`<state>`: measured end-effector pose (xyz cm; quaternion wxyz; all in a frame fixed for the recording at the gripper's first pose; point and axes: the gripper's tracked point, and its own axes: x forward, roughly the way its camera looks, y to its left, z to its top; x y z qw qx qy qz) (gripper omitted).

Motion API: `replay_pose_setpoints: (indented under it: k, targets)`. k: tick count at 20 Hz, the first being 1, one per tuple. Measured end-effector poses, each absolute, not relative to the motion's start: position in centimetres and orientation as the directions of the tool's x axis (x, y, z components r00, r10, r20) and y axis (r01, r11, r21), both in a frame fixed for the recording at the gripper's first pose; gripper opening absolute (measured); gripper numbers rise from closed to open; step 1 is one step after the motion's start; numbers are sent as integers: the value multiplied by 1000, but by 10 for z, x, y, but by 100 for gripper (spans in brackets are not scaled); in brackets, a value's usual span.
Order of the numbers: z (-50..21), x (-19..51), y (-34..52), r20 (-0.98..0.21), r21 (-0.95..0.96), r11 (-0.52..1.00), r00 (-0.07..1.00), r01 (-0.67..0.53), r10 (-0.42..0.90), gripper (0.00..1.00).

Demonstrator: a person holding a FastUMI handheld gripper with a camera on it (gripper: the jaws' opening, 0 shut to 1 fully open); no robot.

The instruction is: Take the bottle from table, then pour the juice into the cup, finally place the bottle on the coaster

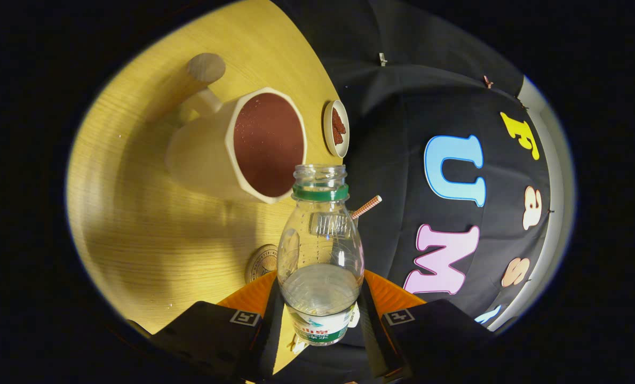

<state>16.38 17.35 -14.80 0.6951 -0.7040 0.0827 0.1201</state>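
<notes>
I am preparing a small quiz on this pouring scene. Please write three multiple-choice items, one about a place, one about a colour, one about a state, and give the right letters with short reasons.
1. Where is the bottle?
A. between the gripper fingers
B. lying on the table
C. inside the cup

2. What colour is the ring on the bottle's neck?
A. red
B. green
C. blue

3. What is the state of the bottle's mouth?
A. capped
B. plugged with a cork
C. open, no cap

Answers:
1 A, both fingers press on its lower body.
2 B, a green band sits just under the mouth.
3 C, the clear threaded rim is bare and points toward the cup.
</notes>
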Motion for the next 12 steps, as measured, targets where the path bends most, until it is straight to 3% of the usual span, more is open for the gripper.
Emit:
replay_pose_setpoints:
  k: [12]
  targets:
    - [-142,172,181,-293,-946,-175,952,-275,88,69]
